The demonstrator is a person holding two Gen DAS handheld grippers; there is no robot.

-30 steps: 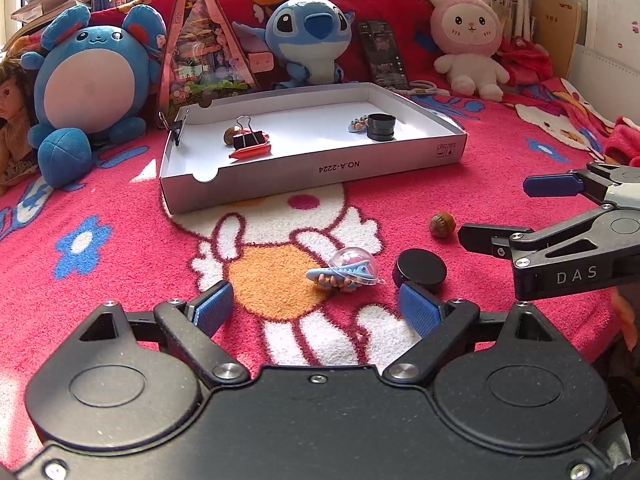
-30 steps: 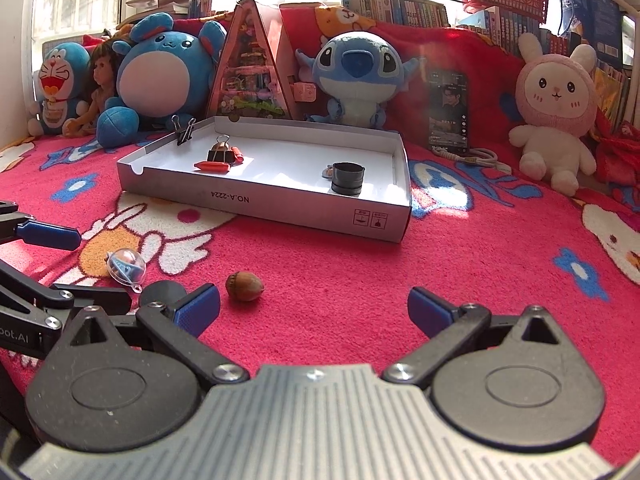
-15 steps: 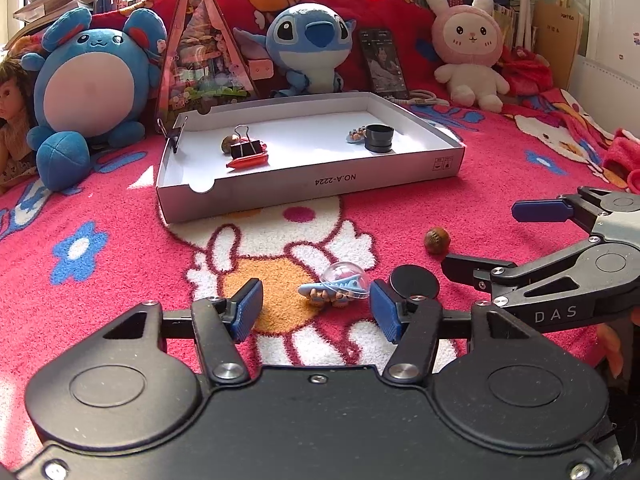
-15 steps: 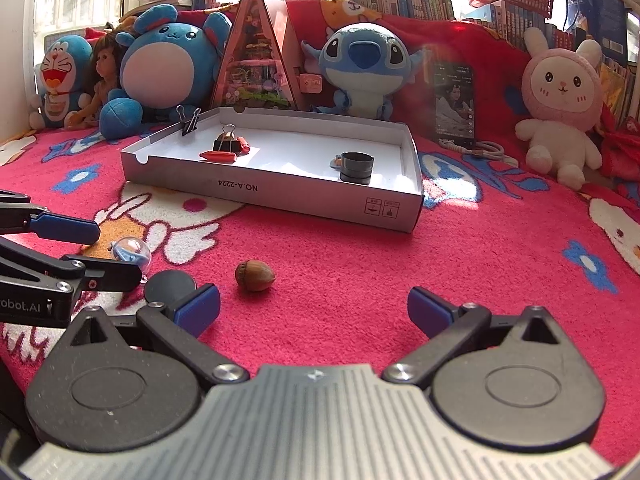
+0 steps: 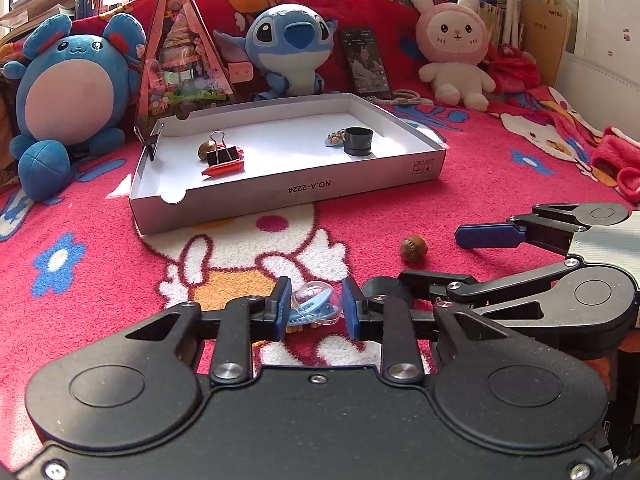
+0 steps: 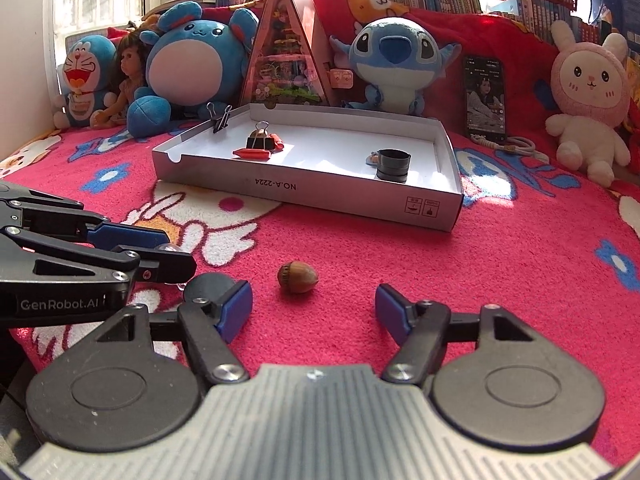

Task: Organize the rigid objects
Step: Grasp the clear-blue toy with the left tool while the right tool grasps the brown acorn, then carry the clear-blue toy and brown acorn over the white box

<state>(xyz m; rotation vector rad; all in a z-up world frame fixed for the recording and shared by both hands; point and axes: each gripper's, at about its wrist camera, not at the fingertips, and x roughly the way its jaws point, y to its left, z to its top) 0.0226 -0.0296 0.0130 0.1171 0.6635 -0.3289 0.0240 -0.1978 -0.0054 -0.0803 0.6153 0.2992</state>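
My left gripper [image 5: 315, 308] has its blue pads close on both sides of a small clear-domed blue toy [image 5: 314, 309] that lies on the red blanket; the left pad touches it, the right shows a thin gap. My right gripper [image 6: 314, 312] is open, with a brown hazelnut [image 6: 298, 277] just ahead between its fingers. A black round cap [image 6: 208, 286] lies by its left finger. The white cardboard tray [image 5: 280, 194] further back holds a binder clip [image 5: 222, 155], a red piece and a black cup [image 5: 358, 141].
Plush toys line the back: a blue round one [image 5: 74, 84], Stitch [image 5: 290, 46] and a pink rabbit [image 5: 452, 48]. A triangular display case [image 5: 180, 56] and a phone [image 5: 366, 60] stand behind the tray. A binder clip is clipped on the tray's left wall.
My left gripper has closed from wide open to narrowly around the domed toy while moving in on it. My right gripper has moved forward toward the hazelnut.
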